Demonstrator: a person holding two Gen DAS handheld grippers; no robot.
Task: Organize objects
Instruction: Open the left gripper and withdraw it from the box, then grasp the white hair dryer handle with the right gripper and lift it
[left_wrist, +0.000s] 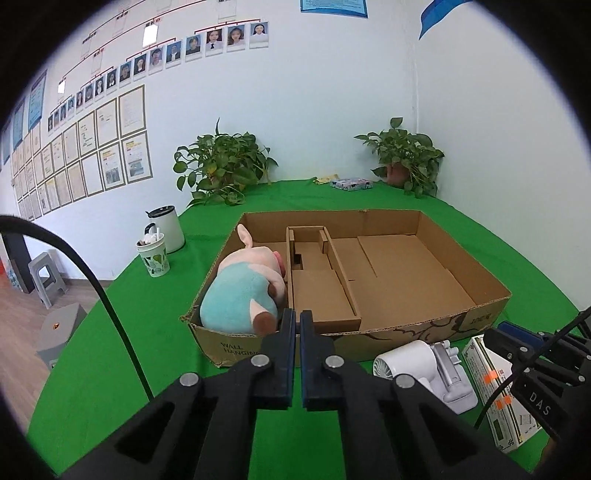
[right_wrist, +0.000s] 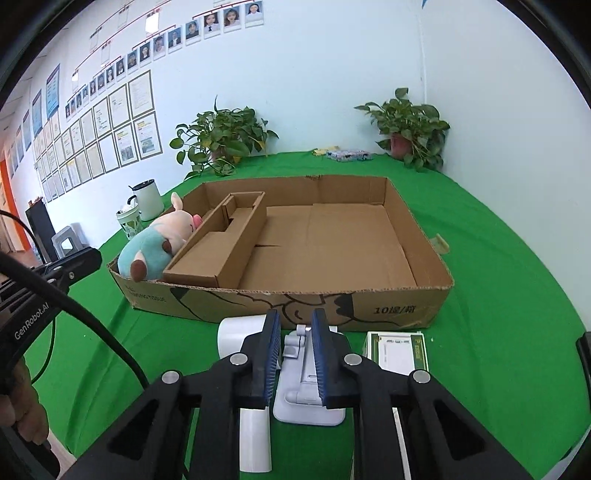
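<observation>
Cardboard box (right_wrist: 395, 308), printed "10提/箱", lies beyond our right tongs (right_wrist: 294, 354), spread astride one fan (right_wrist: 306, 373); left tongs (left_wrist: 297, 345) together.

Plush pig toy (left_wrist: 245, 291) in open cardboard box (right_wrist: 402, 302), left end; white handheld fan (right_wrist: 295, 373) & flat white carton (right_wrist: 399, 350) in front.

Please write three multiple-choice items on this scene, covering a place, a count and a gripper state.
1. Where does the plush pig lie?
A. in the left compartment of the cardboard box
B. on the green cloth
C. beside the fan

2. How many potted plants stand at the far edge?
A. one
B. two
C. three

3. How do the left gripper fingers stand?
A. wide open
B. shut, holding nothing
C. shut on the fan

Key: 1 A, box walls surround it; 2 B, a second potted plant stands at right; 3 B, only a sliver shows between the fingers.
</observation>
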